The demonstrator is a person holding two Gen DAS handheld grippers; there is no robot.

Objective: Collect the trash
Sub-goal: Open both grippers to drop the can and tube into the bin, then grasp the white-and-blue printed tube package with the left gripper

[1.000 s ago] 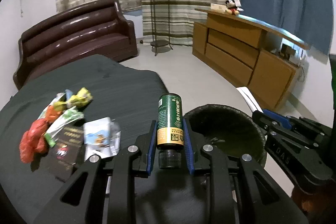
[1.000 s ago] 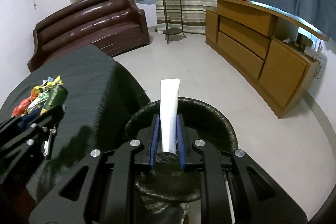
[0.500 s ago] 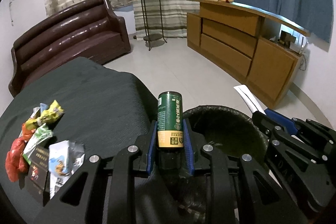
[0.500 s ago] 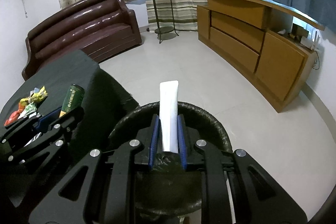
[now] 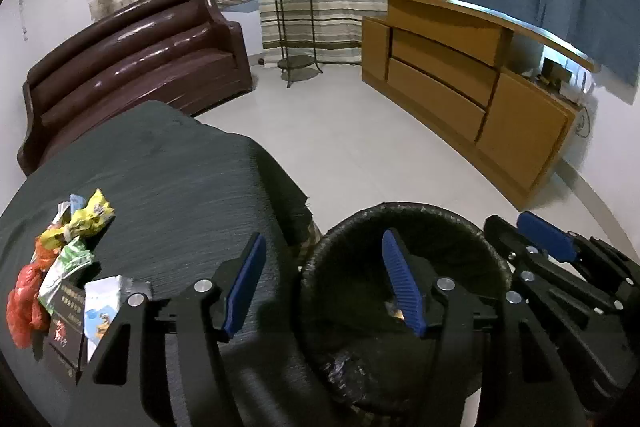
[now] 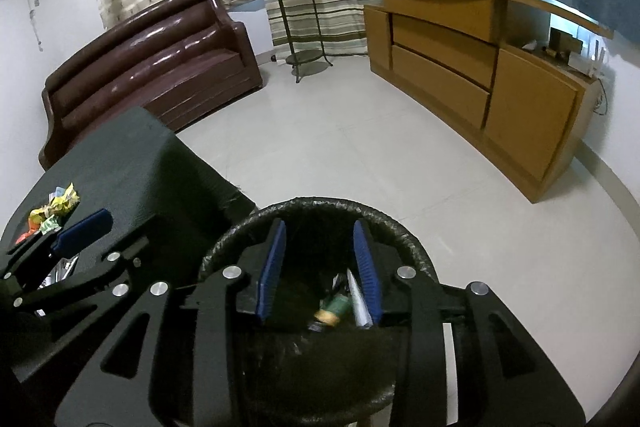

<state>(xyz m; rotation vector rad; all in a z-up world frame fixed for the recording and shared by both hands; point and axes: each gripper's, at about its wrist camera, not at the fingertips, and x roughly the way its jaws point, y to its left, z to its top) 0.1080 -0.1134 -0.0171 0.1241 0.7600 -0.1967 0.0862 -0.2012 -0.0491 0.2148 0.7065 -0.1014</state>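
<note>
A black-lined trash bin [image 5: 404, 215] [image 6: 320, 205] stands beside the dark-clothed table [image 5: 168, 179]. My left gripper [image 5: 324, 283] is open and empty over the bin's left rim. My right gripper [image 6: 320, 271] is open and empty above the bin. Inside the bin lie a green bottle [image 6: 336, 307] and a white tube [image 6: 357, 297]. Several snack wrappers [image 5: 68, 255] lie at the table's left; they also show small in the right wrist view [image 6: 52, 211]. The right gripper shows in the left wrist view [image 5: 552, 239], and the left in the right wrist view [image 6: 80, 227].
A brown sofa [image 5: 132, 51] stands behind the table. A metal plant stand [image 5: 292, 19] is by the striped curtain. A long wooden sideboard [image 5: 472, 83] runs along the right wall. Pale tiled floor [image 5: 352, 139] lies between them.
Both grippers have opened. The green bottle left my left gripper and the white tube left my right gripper; both now lie in the bin.
</note>
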